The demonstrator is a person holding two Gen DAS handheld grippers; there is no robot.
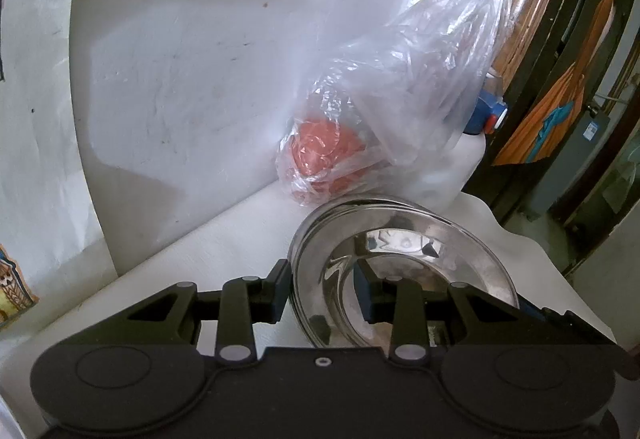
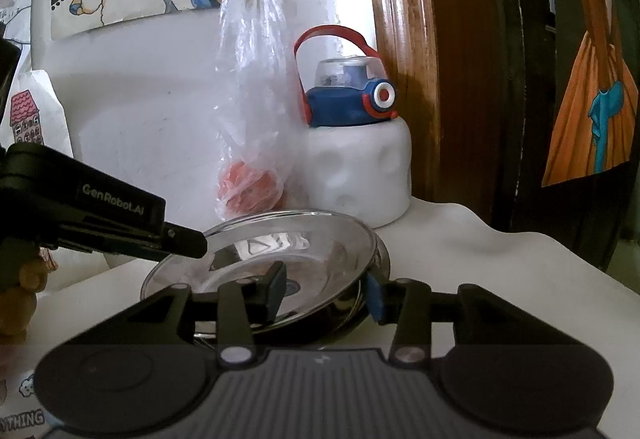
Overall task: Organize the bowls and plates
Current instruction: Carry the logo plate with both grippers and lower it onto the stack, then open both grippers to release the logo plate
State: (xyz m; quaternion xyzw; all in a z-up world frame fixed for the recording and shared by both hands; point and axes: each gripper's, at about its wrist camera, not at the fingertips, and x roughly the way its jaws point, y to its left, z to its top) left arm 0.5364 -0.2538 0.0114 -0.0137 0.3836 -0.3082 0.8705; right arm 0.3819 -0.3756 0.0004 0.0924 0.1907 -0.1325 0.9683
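While both claws are reaching in, a shiny metal plate [image 2: 296, 251] is sitting tilted on top of a metal bowl [image 2: 344, 319] on the white table [image 2: 500, 279]. The left claw [image 1: 322, 293] is standing with its fingers apart, one on each side of the plate's rim, and I cannot tell if they are pinching it. The right claw [image 2: 328, 291] is also standing with its fingers apart, one finger over the plate and the other just past the far edge. Behind the plate, a clear plastic bag [image 2: 252, 99] with something red [image 2: 248, 191] in it is leaning on the white wall. Just beside the bag, a white bottle [image 2: 360, 175] with a blue lid is standing up.
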